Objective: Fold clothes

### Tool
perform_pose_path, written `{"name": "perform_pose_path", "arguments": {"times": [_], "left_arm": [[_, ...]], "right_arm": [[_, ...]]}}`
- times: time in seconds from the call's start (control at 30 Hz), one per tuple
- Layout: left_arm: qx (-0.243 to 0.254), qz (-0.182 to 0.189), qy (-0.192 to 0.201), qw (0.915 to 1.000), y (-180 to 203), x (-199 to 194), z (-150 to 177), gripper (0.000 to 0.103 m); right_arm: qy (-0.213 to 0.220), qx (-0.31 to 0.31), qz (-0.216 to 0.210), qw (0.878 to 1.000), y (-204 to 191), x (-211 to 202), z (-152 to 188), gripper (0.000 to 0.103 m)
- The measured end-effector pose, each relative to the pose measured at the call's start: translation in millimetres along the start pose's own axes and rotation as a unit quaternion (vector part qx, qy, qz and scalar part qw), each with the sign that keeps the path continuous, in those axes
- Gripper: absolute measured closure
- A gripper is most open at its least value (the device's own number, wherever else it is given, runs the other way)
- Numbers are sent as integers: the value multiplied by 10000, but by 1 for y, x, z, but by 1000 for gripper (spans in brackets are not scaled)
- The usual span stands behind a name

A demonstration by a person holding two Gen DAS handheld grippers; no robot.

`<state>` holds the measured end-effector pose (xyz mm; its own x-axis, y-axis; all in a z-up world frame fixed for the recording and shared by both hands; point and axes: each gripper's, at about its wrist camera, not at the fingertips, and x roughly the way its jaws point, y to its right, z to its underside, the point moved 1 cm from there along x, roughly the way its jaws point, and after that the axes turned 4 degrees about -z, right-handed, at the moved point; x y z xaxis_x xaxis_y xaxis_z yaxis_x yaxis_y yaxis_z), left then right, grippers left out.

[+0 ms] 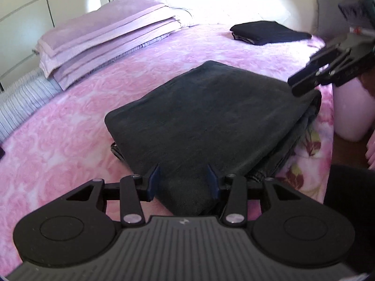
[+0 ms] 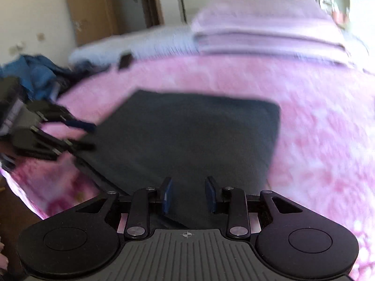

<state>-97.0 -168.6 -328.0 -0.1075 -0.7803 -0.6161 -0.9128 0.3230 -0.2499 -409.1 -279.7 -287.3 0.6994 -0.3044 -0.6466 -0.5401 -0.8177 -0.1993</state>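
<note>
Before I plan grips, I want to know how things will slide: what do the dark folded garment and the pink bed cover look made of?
Dark folded garment: matte, soft knit, probably cotton; no sheen, limp layered edges.
Pink bed cover: plush fleece or similar, with a fuzzy embossed floral nap.

A fluffy pink blanket covers the bed. Purple pillows sit in the upper left of the frame. White cupboard doors stand behind them.
</note>
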Motion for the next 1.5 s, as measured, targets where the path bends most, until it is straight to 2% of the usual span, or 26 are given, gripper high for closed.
{"name": "perform_pose_path", "arguments": {"times": [0.1,0.17,0.2,0.23,0.3,0.37,0.43,0.57,0.6,0.63,0.67,0.7,0.8,0.93,0.97,1.0,1.07,1.13,1.27,1.3,1.33,1.4,1.43,1.5], "left_arm": [[58,-18,38,10000,-2,-3,0,64],[181,-111,113,9997,-4,-12,-2,61],[292,-168,208,9992,-4,-18,-1,58],[411,-207,315,9984,-3,-25,0,52],[713,-243,501,9959,3,-38,4,47],[1071,-288,641,9918,14,-48,9,39],[1549,-348,653,9852,32,-49,14,37],[2461,-511,644,9657,68,-44,22,31],[2691,-588,610,9594,77,-40,24,31],[2913,-678,558,9526,84,-33,24,30],[3112,-768,512,9458,90,-27,24,30],[3285,-848,462,9395,95,-20,24,30],[3674,-1044,304,9237,102,2,23,30],[4242,-1256,198,8966,113,23,25,31],[4370,-1295,174,8899,115,28,26,36],[4431,-1294,128,8870,116,30,26,41],[4351,-1191,26,8925,113,31,26,58],[4271,-1167,43,8966,111,30,27,62],[4026,-1095,26,9088,106,31,25,64],[3974,-1084,20,9112,105,31,24,64],[3913,-1070,13,9140,103,31,22,64],[3845,-1059,4,9170,103,29,20,65],[3827,-1061,0,9178,103,29,19,65],[3842,-1091,0,9168,104,28,21,64]], "right_arm": [[-153,-126,-26,9998,-4,9,8,69],[-65,-297,170,9994,-9,0,8,69],[-34,-640,297,9975,-19,-7,10,64],[-16,-1130,408,9927,-31,-13,15,45],[-44,-2275,610,9719,-57,-20,31,28],[-253,-2991,776,9507,-69,-13,45,28],[-490,-3548,944,9289,-77,-1,57,28],[-808,-4219,1157,8956,-79,34,68,28],[-854,-4300,1179,8910,-77,40,68,28],[-874,-4326,1158,8899,-75,44,66,29],[-895,-4291,1100,8921,-72,46,63,35],[-883,-4235,1088,8950,-69,44,58,66],[-787,-4144,1123,8997,-64,37,45,71],[-626,-4148,1159,9003,-64,28,44,73],[-610,-4119,1150,9019,-64,28,46,73],[-598,-4103,1142,9028,-63,28,49,73],[-551,-4203,1178,8980,-64,29,58,72],[-519,-4452,1307,8843,-68,33,71,60],[-479,-4833,1495,8613,-64,38,82,57],[-472,-4903,1539,8566,-63,39,82,51],[-443,-4998,1609,8499,-62,42,82,41],[-371,-5232,1747,8333,-60,49,83,34],[-368,-5288,1747,8298,-59,52,83,34],[-378,-5247,1742,8324,-55,56,80,35]]}}
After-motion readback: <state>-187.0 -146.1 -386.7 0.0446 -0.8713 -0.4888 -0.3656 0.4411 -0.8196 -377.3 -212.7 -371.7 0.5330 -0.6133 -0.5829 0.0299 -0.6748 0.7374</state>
